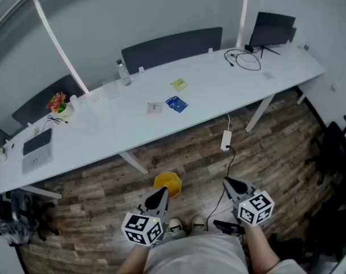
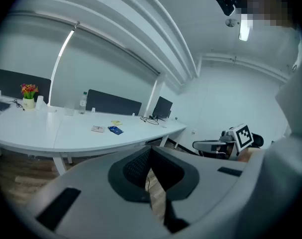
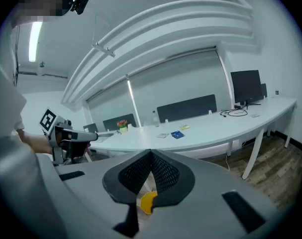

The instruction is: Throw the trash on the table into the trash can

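Both closed and empty, left hand-held gripper (image 1: 161, 194), right hand-held gripper (image 1: 228, 182), blue wrapper (image 1: 176, 104) on table (image 1: 235, 87) well ahead

An office — long white desk (image 1: 218, 90), monitor (image 1: 271, 28), dark dividers (image 1: 173, 45).

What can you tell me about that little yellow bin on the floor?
The bin is small and bright yellow. It looks like plastic, with angled sides and an open top. It stands upright on the wood-patterned floor, on the person's side of the long white table and not far from one of its slanted legs. Only the floor seems to touch it. What lies inside cannot be made out.
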`<state>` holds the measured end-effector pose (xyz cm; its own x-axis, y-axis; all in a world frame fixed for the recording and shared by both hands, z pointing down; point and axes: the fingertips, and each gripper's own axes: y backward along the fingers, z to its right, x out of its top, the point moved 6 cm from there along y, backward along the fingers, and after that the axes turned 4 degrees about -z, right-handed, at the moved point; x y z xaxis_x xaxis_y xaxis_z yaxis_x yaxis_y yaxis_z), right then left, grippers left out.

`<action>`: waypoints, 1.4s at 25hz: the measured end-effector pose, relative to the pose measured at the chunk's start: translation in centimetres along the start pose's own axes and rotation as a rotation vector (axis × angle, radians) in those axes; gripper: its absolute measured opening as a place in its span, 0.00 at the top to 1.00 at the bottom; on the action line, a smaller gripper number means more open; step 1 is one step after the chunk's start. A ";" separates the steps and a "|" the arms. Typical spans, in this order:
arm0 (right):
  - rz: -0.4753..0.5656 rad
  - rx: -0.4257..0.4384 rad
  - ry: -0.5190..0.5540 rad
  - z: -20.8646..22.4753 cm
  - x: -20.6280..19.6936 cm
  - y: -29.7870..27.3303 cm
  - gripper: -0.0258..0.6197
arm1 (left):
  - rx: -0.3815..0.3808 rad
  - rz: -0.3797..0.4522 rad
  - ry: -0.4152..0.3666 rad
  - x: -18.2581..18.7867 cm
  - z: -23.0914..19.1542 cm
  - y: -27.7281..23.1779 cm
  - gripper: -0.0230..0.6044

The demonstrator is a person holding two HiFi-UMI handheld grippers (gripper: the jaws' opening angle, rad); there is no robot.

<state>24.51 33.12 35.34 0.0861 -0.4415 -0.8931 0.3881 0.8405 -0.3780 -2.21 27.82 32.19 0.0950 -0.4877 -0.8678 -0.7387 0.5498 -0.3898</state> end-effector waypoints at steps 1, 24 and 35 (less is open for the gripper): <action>0.001 0.003 0.001 0.1 0.0 0.1 0.91 | 0.000 0.000 0.001 -0.1 0.1 0.0 0.96; 0.049 0.041 -0.019 5.7 0.0 1.8 0.91 | 0.061 0.002 0.011 -0.4 3.3 -2.3 0.96; 0.032 -0.014 -0.034 8.4 1.5 -0.7 0.91 | 0.027 0.001 0.017 1.9 0.4 -6.4 0.96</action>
<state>32.06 29.24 36.29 0.1299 -0.4249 -0.8959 0.3714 0.8586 -0.3534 2.97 23.65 32.88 0.0826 -0.4989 -0.8627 -0.7205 0.5682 -0.3975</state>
